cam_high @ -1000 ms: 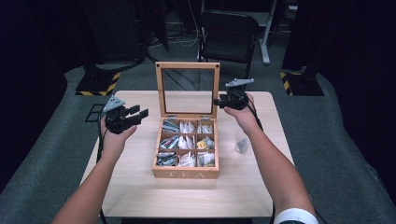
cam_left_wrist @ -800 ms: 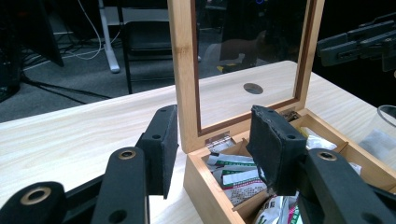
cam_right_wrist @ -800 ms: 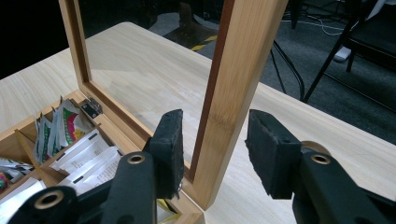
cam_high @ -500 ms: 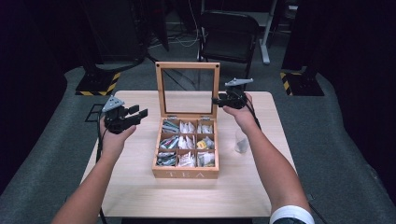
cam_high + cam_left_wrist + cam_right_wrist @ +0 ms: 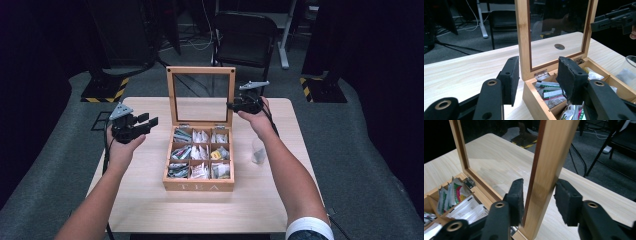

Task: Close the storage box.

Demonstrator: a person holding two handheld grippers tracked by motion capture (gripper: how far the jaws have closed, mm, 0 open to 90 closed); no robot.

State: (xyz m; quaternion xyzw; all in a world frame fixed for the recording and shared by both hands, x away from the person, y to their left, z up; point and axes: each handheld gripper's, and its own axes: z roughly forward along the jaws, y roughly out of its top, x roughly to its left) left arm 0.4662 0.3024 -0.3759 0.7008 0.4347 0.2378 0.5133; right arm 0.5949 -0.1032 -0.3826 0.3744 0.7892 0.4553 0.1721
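Two grippers frame the tea box (image 5: 199,186), lettered "TEA". Right gripper (image 5: 539,195) straddles the upright lid (image 5: 550,167) frame, closing, pads not yet clamped. Left gripper (image 5: 537,80) hangs part-open, empty. Sachet print unreadable.

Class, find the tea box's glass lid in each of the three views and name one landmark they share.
High view: lid upright at centre, behind the compartments.
Left gripper view: lid upper middle, beyond the jaws.
Right gripper view: lid frame between the jaws, centre.
Shared landmark: hinge at the lid's foot.
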